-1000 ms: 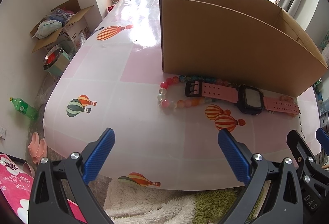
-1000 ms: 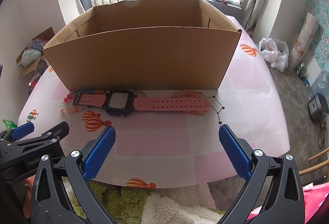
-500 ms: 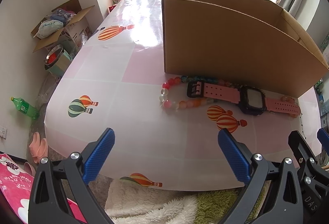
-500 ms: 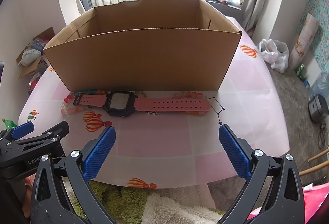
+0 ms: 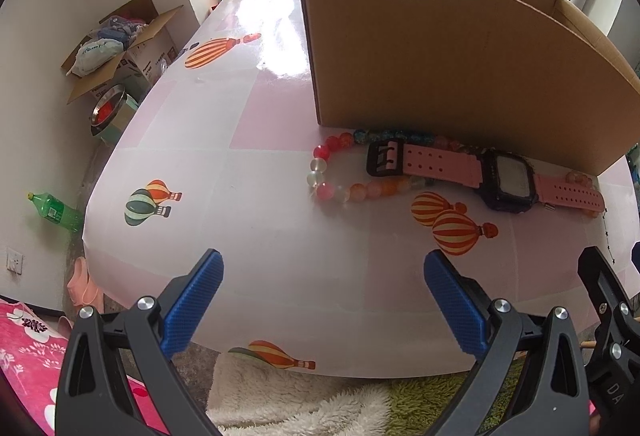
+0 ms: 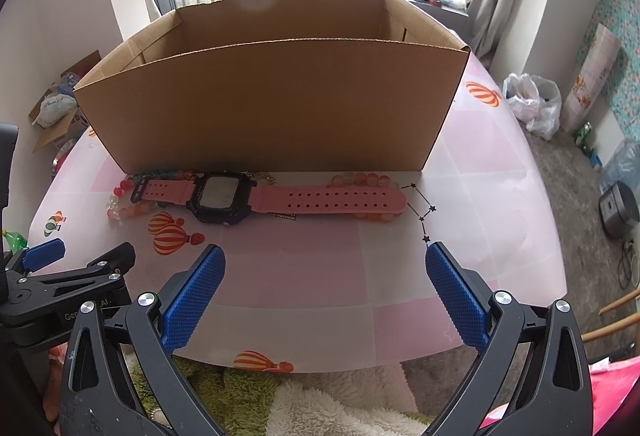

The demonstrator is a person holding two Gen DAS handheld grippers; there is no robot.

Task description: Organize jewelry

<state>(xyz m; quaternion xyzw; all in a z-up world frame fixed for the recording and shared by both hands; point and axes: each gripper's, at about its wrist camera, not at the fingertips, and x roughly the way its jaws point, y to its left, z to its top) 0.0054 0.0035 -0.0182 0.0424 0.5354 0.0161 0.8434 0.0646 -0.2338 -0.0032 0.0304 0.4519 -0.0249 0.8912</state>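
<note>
Both jaws spread wide and empty, left gripper (image 5: 322, 300) and right gripper (image 6: 324, 290) over the table's (image 6: 480, 172) near edge; light, floppy pink watch (image 6: 256, 198) flat against the cardboard box (image 6: 272, 104), probably best pinched across its stiff case.

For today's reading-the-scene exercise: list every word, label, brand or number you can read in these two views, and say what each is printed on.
"DA", cut off at the edge: on the right claw body, in the left wrist view.
"Gen", then "AI", partly hidden: on the left claw body, in the right wrist view.
Print on the floor carton: too blurred to read.
Watch display: blank glare, no digits readable.
Green bottle label: too small.
</note>
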